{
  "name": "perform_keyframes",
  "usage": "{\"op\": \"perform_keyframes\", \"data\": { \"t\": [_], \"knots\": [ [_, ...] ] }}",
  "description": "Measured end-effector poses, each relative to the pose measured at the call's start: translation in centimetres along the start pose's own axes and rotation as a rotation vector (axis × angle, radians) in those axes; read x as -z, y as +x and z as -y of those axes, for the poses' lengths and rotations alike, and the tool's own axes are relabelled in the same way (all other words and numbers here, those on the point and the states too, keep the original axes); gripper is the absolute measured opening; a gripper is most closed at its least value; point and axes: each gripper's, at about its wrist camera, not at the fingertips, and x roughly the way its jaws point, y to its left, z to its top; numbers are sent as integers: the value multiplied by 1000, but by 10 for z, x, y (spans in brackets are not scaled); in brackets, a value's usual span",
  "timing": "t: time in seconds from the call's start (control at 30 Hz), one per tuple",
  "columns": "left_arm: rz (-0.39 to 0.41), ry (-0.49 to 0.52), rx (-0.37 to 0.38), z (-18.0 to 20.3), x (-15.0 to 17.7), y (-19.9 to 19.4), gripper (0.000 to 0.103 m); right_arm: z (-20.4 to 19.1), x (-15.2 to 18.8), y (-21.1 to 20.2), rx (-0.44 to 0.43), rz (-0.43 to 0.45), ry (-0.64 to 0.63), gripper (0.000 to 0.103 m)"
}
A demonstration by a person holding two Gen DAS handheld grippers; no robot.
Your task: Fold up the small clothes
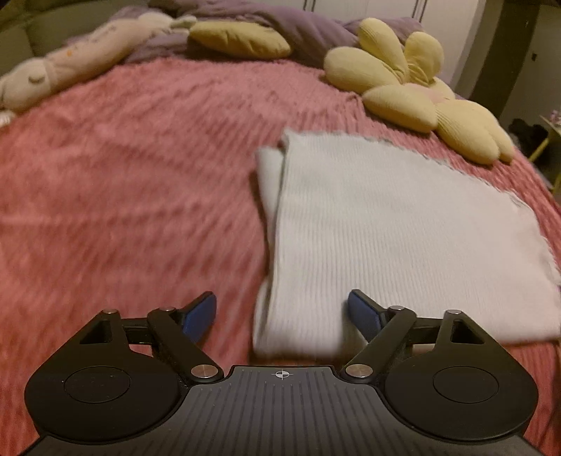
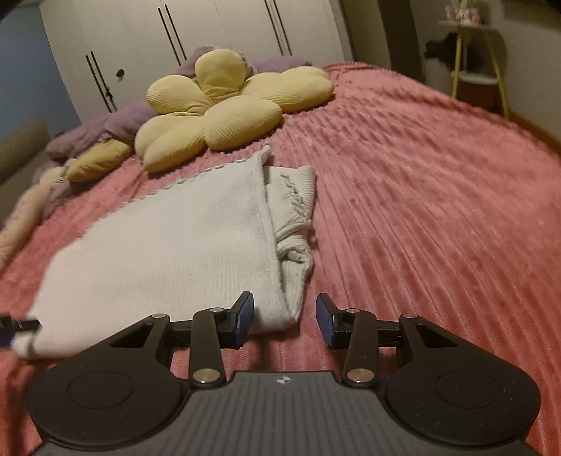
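Observation:
A pale white ribbed knit garment (image 1: 385, 224) lies folded flat on the pink bedspread (image 1: 122, 175). My left gripper (image 1: 282, 315) is open, its blue pads either side of the garment's near left corner, just above it. In the right wrist view the garment (image 2: 168, 252) lies ahead to the left, with a folded sleeve and cuff (image 2: 294, 200) showing along its right edge. My right gripper (image 2: 284, 317) is open at the garment's near right corner, holding nothing. The left gripper's tip (image 2: 21, 326) shows at the garment's near left corner.
A yellow flower-shaped cushion (image 1: 413, 91) (image 2: 224, 108) lies just beyond the garment. A yellow pillow (image 1: 238, 38), a cream plush toy (image 1: 70, 66) and a purple blanket (image 1: 298, 28) lie at the bed's head. White wardrobe doors (image 2: 193, 45) and a yellow side table (image 2: 477, 59) stand beyond the bed.

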Motion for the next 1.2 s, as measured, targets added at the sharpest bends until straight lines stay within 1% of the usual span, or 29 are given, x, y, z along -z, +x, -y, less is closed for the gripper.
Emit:
{"op": "perform_keyframes", "data": {
  "t": [0.1,0.13,0.2,0.27,0.37,0.43,0.47,0.5,0.53,0.57,0.63,0.7,0.73,0.8,0.87,0.93,0.97,1.0,1.03,1.07,1.1,1.13,1.17,1.2],
  "knots": [
    [-22,-38,70,-4,2,-2,72,3,-4,2,-41,-34,29,38],
    [-20,-49,92,-5,2,-2,66,4,-5,5,-59,-50,43,35],
    [-29,-66,130,-5,0,1,63,4,-4,9,-65,-63,60,31],
    [-49,-73,132,-6,0,8,60,1,-4,11,-63,-66,47,28],
    [-56,-84,140,-9,0,12,56,0,-3,15,-61,-90,34,29],
    [-52,-74,133,-10,-1,11,42,4,-5,19,-79,-110,62,32],
    [-47,-69,132,-10,-2,10,39,6,-7,21,-87,-117,75,31],
    [-42,-62,134,-11,-4,8,30,7,-9,22,-93,-121,75,30],
    [-35,-51,136,-10,-5,6,22,5,-10,22,-91,-121,63,22],
    [-26,-37,140,-9,-8,3,22,3,-11,21,-92,-119,45,18],
    [13,0,119,-6,-13,-6,19,-3,-13,18,-89,-98,-1,16],
    [55,12,111,-6,-16,-16,19,-12,-15,9,-56,-43,-71,14],
    [65,7,113,-8,-17,-19,18,-15,-16,3,-27,-2,-93,14],
    [58,13,107,-10,-15,-17,19,-14,-19,-4,10,43,-98,13],
    [27,41,75,-11,-9,-6,19,-10,-17,0,40,34,-97,12],
    [10,50,72,-14,-1,4,21,-4,-10,12,80,-15,-94,12],
    [15,40,74,-17,1,5,24,-1,-6,18,83,-32,-98,12],
    [20,14,74,-20,0,4,33,2,-2,20,83,-24,-111,12],
    [22,-19,99,-25,-1,2,44,1,-1,19,83,-19,-127,12],
    [25,-52,129,-31,-2,1,49,0,-2,18,85,-26,-137,15],
    [28,-92,155,-38,-4,0,57,-1,-5,15,85,-28,-141,19],
    [33,-130,167,-44,-6,0,60,-1,-8,10,83,-14,-135,27],
    [39,-161,173,-49,-8,0,61,-1,-11,5,82,7,-130,29],
    [39,-197,177,-53,-10,2,62,0,-13,0,91,28,-128,29]
  ]
}}
